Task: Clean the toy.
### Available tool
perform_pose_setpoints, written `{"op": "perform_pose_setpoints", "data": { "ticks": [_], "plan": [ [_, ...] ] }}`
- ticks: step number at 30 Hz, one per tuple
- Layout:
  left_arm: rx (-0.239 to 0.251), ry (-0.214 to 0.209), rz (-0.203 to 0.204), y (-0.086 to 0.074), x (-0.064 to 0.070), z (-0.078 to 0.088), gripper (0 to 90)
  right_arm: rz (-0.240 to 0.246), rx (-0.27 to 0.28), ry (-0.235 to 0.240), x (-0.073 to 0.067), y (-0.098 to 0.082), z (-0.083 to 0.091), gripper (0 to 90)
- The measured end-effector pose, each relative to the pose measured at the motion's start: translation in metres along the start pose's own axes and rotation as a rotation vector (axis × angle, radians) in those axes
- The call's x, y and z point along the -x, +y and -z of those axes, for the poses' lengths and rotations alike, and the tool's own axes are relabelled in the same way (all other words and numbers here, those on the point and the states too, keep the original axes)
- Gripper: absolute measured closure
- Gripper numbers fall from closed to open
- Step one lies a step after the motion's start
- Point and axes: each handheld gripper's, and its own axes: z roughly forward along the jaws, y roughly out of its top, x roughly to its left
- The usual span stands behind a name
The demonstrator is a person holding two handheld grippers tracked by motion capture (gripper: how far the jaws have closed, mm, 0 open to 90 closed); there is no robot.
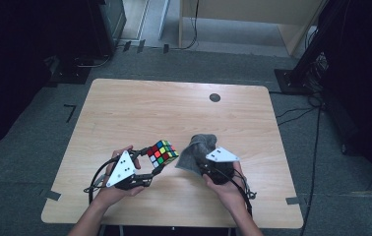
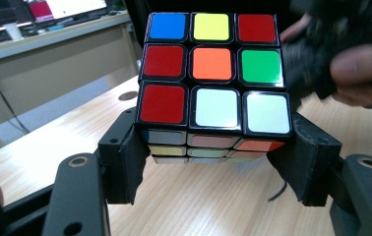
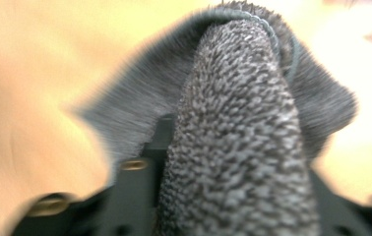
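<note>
A scrambled colour cube (image 1: 163,152) is held just above the wooden table (image 1: 174,108), and my left gripper (image 1: 157,162) is shut on it. In the left gripper view both black pads press the cube's (image 2: 213,73) sides at its lowest layer, with my left gripper (image 2: 213,147) under it. A grey terry cloth (image 1: 196,150) bunches up to the cube's right. My right gripper (image 1: 206,164) is at the cloth's near end. In the blurred right gripper view the cloth (image 3: 238,123) stands between the jaws of my right gripper (image 3: 233,162), with a dark gap beside it.
A small black disc (image 1: 215,97) is set into the table near its far edge. The other hand (image 2: 356,64) with its gripper is close beside the cube. Dark stands and cables (image 1: 297,113) ring the table on the floor.
</note>
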Motion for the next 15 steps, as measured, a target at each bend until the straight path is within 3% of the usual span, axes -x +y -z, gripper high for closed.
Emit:
{"op": "perform_pose_setpoints", "data": {
  "ticks": [1, 2, 3, 5, 6, 9, 11, 13, 15],
  "plan": [
    [0.002, 0.001, 0.002, 0.000, -0.001, 0.000, 34.8, -0.003, -0.080, 0.043, 0.002, -0.003, -0.006, 38.5],
    [0.002, 0.002, 0.002, 0.000, -0.001, 0.001, 34.8, -0.008, -0.098, 0.049, 0.004, -0.005, -0.008, 30.5],
    [0.002, 0.003, 0.005, -0.001, -0.002, 0.001, 34.7, -0.016, -0.100, 0.062, 0.006, -0.005, -0.006, 25.8],
    [-0.001, 0.004, 0.009, -0.001, -0.004, 0.002, 34.8, -0.050, -0.074, 0.138, 0.013, 0.000, 0.003, 18.0],
    [0.000, 0.004, 0.012, -0.002, -0.005, 0.002, 34.7, -0.061, -0.031, 0.165, 0.017, 0.005, 0.011, 16.7],
    [0.003, -0.004, 0.022, -0.002, -0.005, 0.001, 34.7, -0.073, 0.072, 0.125, 0.017, 0.014, 0.022, 16.6],
    [0.001, -0.014, 0.017, -0.001, -0.002, -0.001, 34.8, -0.035, 0.085, 0.062, 0.009, 0.014, 0.010, 15.7],
    [-0.003, -0.023, 0.010, -0.001, 0.000, -0.002, 34.7, -0.001, 0.003, 0.020, 0.005, 0.009, -0.012, 16.8],
    [-0.004, -0.029, 0.007, -0.001, 0.002, -0.002, 34.8, -0.049, -0.103, -0.030, 0.009, -0.001, -0.032, 26.7]
  ]
}}
